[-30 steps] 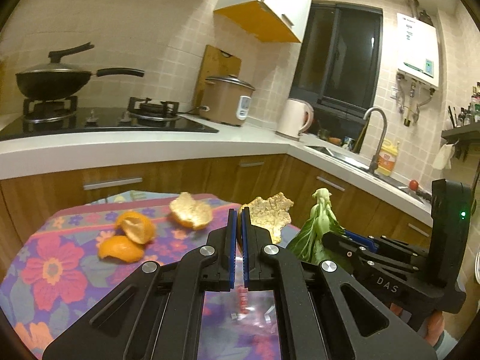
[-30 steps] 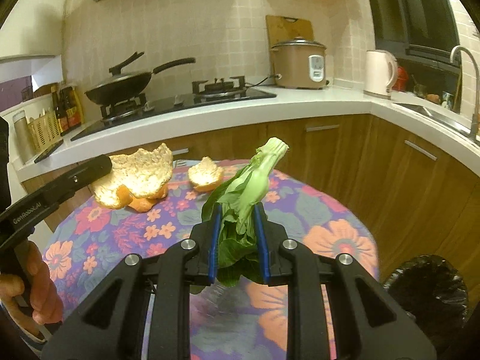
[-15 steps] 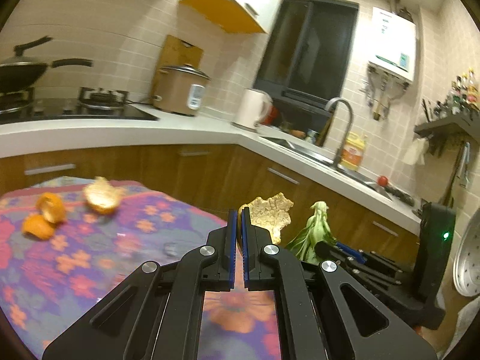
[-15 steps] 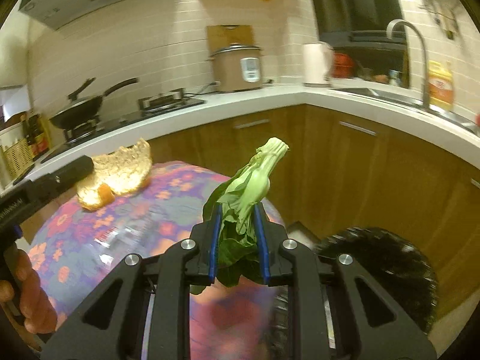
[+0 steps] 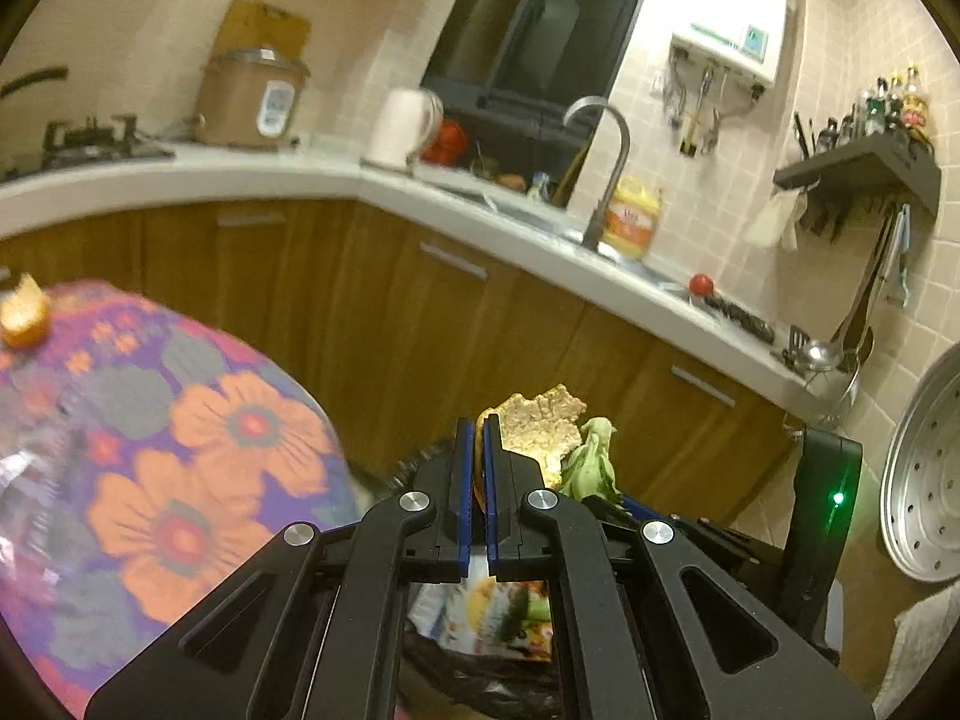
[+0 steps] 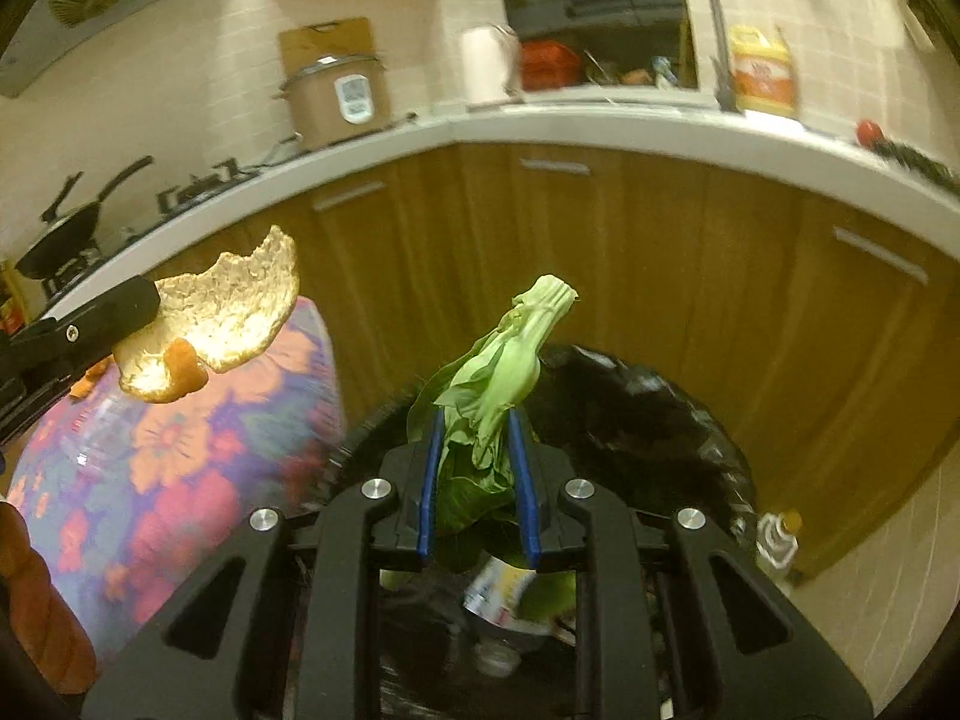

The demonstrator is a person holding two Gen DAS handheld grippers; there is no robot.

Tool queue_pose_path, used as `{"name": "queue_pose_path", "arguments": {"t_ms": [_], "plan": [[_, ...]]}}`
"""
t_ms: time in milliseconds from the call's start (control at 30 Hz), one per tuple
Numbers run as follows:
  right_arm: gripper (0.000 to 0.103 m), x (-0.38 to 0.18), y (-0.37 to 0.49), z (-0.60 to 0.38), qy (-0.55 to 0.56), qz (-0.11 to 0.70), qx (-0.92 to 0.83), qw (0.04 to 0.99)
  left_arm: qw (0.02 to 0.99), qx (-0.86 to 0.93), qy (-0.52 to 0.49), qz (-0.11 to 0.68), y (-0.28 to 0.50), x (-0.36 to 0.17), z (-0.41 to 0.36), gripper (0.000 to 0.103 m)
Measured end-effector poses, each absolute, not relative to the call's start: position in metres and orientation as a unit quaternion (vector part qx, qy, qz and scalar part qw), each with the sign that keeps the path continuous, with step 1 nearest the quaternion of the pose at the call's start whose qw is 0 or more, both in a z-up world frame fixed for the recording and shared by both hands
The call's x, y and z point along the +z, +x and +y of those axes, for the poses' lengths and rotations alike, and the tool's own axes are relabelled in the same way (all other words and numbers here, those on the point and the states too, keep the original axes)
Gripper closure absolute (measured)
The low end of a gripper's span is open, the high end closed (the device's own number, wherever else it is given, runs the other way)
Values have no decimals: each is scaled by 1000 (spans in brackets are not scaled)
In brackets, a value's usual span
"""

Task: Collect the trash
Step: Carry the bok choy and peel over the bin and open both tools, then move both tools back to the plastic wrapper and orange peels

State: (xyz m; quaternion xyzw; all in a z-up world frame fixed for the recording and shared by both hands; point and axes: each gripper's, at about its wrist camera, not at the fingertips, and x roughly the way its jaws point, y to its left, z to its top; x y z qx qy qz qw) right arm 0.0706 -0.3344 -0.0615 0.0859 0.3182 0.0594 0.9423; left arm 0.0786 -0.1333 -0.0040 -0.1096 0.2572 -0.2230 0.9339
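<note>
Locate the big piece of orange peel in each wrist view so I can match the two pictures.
Left wrist view: orange peel sticks up just right of centre, clamped in the left tongs.
Right wrist view: the peel hangs at left, above the floral tablecloth.
Shared landmark: the brown rice cooker on the counter.

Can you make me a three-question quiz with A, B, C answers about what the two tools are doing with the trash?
1. Where does the black bin bag sit?
A. beside the flowered table
B. in the sink
C. on the stove

2. What colour is the vegetable in the right tool?
A. red
B. green
C. purple

3. What is the left tool doing?
A. hanging open
B. lying on the table
C. gripping an orange peel

Answers: 1 A, the bag stands against the table edge. 2 B, its leaves are green. 3 C, peel sticks out from its shut fingers.
</note>
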Motion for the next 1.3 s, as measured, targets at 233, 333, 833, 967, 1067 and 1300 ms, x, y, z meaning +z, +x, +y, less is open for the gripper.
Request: {"name": "queue_pose_path", "arguments": {"t_ms": [233,333,833,967,1067,1300], "plan": [[78,-102,81,-360,112,379,45,917,919,-226,-87,312,94,-41,-161,94],[78,-103,78,-366,120,378,43,917,919,-227,-92,308,93,-39,-157,77],[50,-36,59,-335,115,310,66,941,935,-228,-114,248,61,18,-121,53],[50,-6,55,-305,97,285,91,949,942,-218,-123,225,51,37,-99,53],[50,10,55,-281,84,273,111,952,947,-205,-129,210,45,50,-78,53],[47,32,57,-215,50,258,162,951,959,-163,-129,190,31,72,-17,49]]}}
